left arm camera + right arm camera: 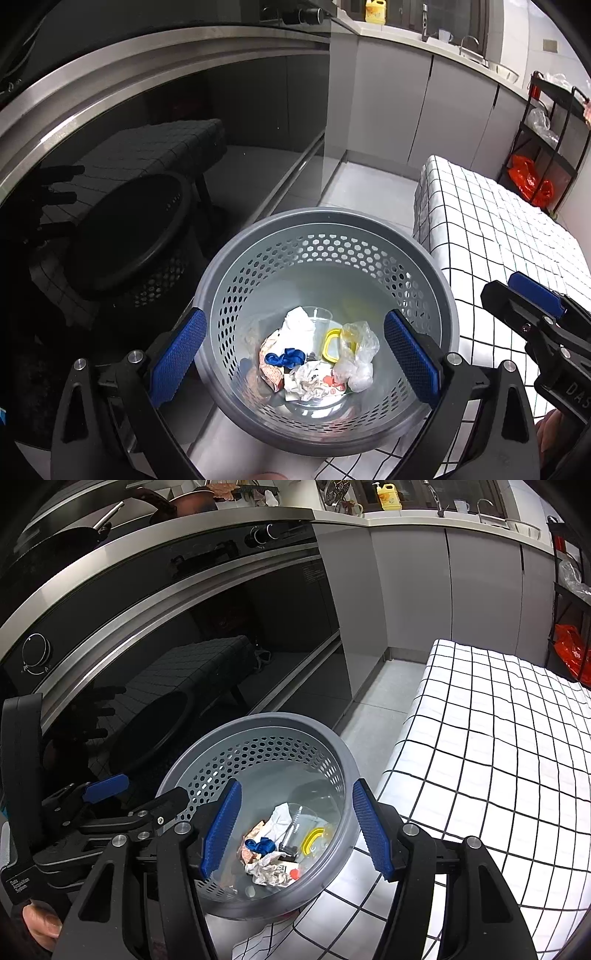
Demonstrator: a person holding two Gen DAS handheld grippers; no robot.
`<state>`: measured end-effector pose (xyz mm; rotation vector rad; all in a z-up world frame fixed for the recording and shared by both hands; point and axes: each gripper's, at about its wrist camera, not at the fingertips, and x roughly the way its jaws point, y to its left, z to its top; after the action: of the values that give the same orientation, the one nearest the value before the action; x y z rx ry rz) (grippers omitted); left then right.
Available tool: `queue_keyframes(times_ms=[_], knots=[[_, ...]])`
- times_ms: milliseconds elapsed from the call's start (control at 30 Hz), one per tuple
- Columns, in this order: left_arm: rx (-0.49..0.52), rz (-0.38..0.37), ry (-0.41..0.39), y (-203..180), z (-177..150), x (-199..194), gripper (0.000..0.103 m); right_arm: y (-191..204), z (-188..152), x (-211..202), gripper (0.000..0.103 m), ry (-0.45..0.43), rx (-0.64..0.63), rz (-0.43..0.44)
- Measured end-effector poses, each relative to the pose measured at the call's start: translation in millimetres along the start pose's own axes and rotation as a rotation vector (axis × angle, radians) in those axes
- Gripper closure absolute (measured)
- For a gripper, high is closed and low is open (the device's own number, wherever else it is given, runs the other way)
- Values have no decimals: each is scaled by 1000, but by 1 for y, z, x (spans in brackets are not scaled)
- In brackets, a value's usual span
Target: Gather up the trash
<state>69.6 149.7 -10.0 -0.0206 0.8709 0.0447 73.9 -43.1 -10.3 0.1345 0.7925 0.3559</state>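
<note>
Beside the checked-cloth desk point(491, 221), on the pale tiled floor point(362, 184), stands a grey perforated waste basket point(325, 229), its rim close against the cloth's hanging edge. Inside it lies the collected trash: crumpled white paper point(310, 380), a clear plastic cup point(321, 321) on its side, a yellow plastic ring point(330, 345), a crumpled clear plastic bag point(356, 350), a blue twisted scrap point(286, 357) and a printed wrapper point(271, 371), all heaped on the basket's bottom.

Over the basket hovers the left gripper point(295, 365), its blue-padded fingers point(177, 362) spread wide, one to each side of the basket's opening, with nothing between them. From the right wrist view the same left gripper point(136, 797) shows at the left edge, above the basket's near-left rim.

Pointing down at the basket too, the right gripper point(295, 834) has its jaws about half apart and empty; its pads point(371, 834) frame the trash below without touching it. In the left wrist view the right gripper point(524, 302) shows at the right edge, over the cloth.

Behind the basket a dark glass oven door point(221, 635) mirrors the basket and desk. Farther back are grey cabinets point(410, 583), a yellow detergent bottle point(386, 496) on the counter, and a black rack point(543, 140) with an orange bag point(528, 181).
</note>
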Motion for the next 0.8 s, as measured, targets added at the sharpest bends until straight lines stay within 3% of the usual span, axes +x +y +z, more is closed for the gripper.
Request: queue_keyframes(times_ms=[800], knots=[[-15,19,-146,1,6,-27,8,-5,-6,-13,42,-27,32,-29]])
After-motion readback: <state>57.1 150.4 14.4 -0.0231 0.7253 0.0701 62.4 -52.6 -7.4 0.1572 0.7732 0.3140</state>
